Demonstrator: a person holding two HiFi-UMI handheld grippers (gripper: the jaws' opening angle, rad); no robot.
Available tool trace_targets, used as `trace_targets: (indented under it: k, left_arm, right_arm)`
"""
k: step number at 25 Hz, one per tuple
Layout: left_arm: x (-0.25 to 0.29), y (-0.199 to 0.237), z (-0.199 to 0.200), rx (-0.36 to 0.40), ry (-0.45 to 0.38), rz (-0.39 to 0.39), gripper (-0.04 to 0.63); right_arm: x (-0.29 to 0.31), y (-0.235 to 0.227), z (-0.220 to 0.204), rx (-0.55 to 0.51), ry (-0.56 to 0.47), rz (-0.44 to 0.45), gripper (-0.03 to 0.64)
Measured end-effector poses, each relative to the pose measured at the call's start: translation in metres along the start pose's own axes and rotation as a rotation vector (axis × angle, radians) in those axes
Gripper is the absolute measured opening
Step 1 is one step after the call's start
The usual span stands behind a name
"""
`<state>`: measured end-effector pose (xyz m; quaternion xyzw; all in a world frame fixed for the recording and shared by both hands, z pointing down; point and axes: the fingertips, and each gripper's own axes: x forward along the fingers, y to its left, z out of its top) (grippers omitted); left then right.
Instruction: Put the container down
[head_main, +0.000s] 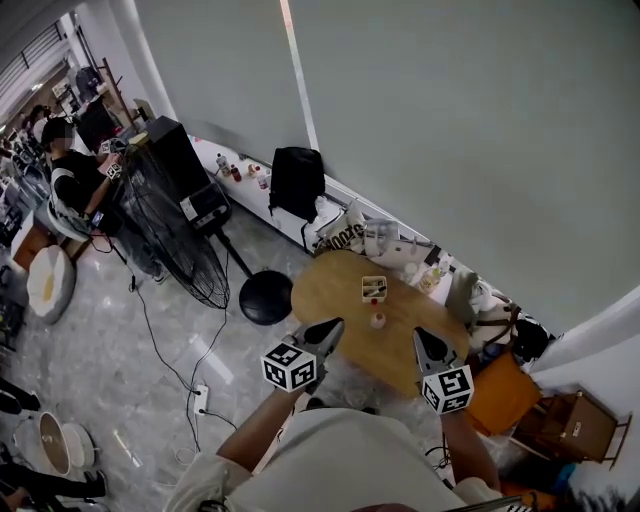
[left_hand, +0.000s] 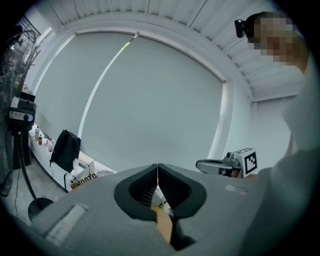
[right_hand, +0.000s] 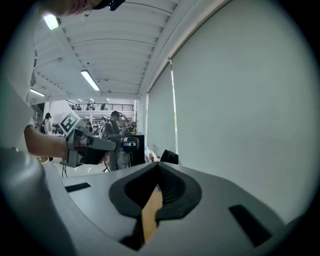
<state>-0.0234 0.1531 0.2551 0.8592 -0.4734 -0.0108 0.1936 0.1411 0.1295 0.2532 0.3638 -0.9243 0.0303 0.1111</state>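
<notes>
A small white square container (head_main: 374, 289) rests on the round wooden table (head_main: 330, 295), with a little red-capped bottle (head_main: 378, 321) just in front of it. Both grippers hang above the table's near edge, clear of the container. My left gripper (head_main: 333, 327) is shut and empty; its pads meet in the left gripper view (left_hand: 157, 174). My right gripper (head_main: 421, 337) is likewise shut with nothing in it, its jaws pressed together in the right gripper view (right_hand: 159, 169). Each gripper view shows the other gripper off to the side: the right gripper (left_hand: 220, 166) and the left gripper (right_hand: 95, 144).
A large standing fan (head_main: 165, 235) and a black round base (head_main: 265, 297) stand left of the table. A black backpack (head_main: 297, 180), bags (head_main: 345, 236) and small bottles line the wall. An orange seat (head_main: 500, 395) is at the right. A person (head_main: 70, 180) sits far left.
</notes>
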Motion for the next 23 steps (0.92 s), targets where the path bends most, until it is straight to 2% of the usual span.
trace_targets:
  k: [10,23]
  left_arm:
    - [-0.006,0.017,0.011,0.017,0.007,-0.028,0.021]
    - [-0.016,0.018,0.007,0.004,-0.010,-0.040,0.021]
  right_arm:
    - [0.013,0.020,0.008,-0.006,0.002,-0.012,0.003]
    - [0.007,0.031,0.007,-0.021,0.009,-0.028,0.003]
